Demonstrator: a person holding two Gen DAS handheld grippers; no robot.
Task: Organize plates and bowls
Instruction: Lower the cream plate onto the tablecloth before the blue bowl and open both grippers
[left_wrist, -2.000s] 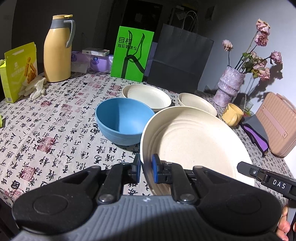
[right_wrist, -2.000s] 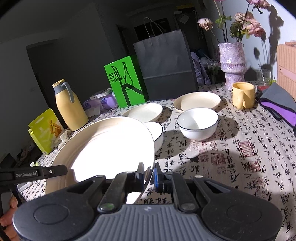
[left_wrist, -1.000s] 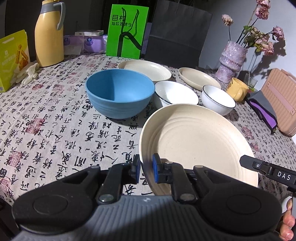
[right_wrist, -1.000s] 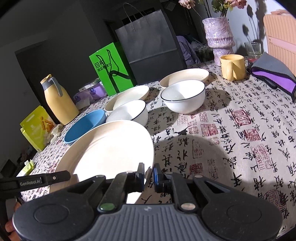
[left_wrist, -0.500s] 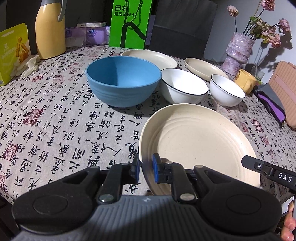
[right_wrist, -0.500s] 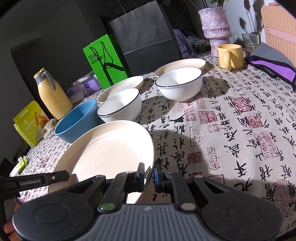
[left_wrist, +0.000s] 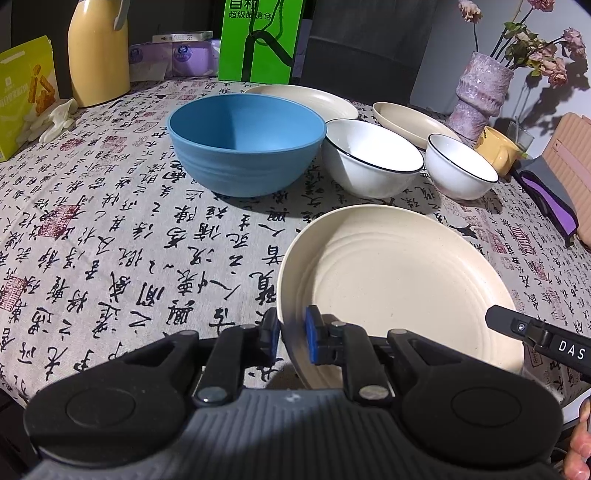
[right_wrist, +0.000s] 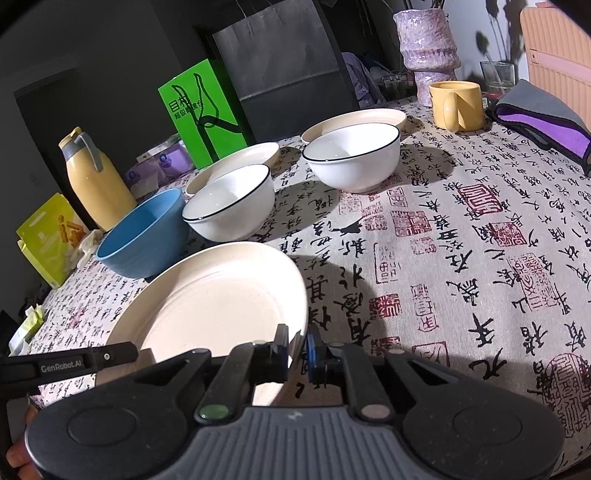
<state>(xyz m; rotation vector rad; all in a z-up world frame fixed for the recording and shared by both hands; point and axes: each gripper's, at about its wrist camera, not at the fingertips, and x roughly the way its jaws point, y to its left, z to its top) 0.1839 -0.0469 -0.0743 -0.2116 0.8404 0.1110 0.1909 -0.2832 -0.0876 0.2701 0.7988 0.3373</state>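
A large cream plate (left_wrist: 399, 291) sits low over the table's near edge, held on both sides. My left gripper (left_wrist: 291, 338) is shut on its left rim. My right gripper (right_wrist: 297, 350) is shut on its right rim; the plate also shows in the right wrist view (right_wrist: 218, 302). Behind it stand a blue bowl (left_wrist: 245, 142), a larger white bowl with a dark rim (left_wrist: 371, 162) and a smaller white bowl (left_wrist: 460, 171). Two more cream plates (left_wrist: 306, 98) (left_wrist: 410, 118) lie further back.
A yellow thermos (left_wrist: 98, 51), a green box (left_wrist: 260, 38), a yellow snack bag (left_wrist: 24, 98), a purple vase (left_wrist: 480, 96), a yellow mug (left_wrist: 496, 153), a dark paper bag (right_wrist: 280, 70) and a purple-grey cloth (right_wrist: 543, 118) stand around the back and sides of the patterned tablecloth (left_wrist: 110, 229).
Both grippers have brought the large cream plate down from tilted and raised to nearly flat, close to the tablecloth in front of the bowls. Both have stayed shut on it.
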